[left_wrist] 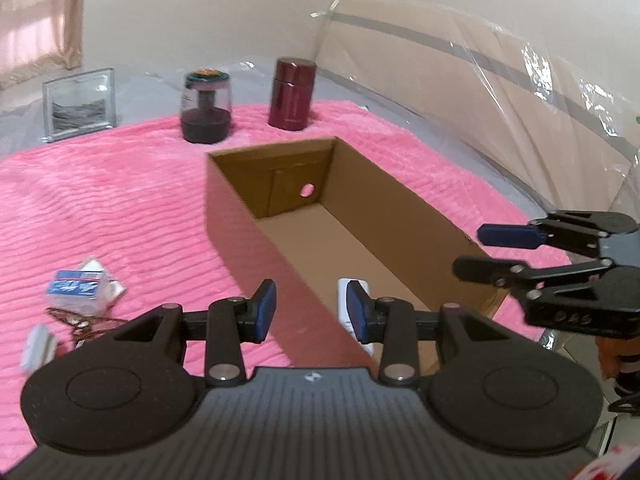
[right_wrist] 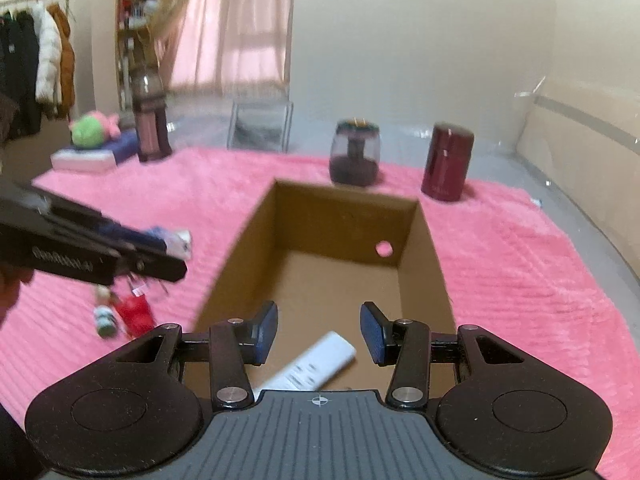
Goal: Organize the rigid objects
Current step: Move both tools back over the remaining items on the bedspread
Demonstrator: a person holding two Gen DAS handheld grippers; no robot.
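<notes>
Below my right gripper (right_wrist: 319, 332), whose jaws stand apart with nothing between them, the white remote (right_wrist: 310, 368) lies on the floor of the cardboard box (right_wrist: 424, 256) at its near end. Over the box's left wall my left gripper (left_wrist: 311, 309) is also parted and empty, the remote just behind its right pad.

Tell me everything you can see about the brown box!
The cardboard box is plain brown, long and rectangular, open on top with no lid or flaps showing. One end wall has a small round hole through it. It sits flat on the fuzzy pink blanket. Inside, a white remote control lies on its floor at the near end; the rest of the floor in view is bare. No hand-held gripper touches the box.
</notes>
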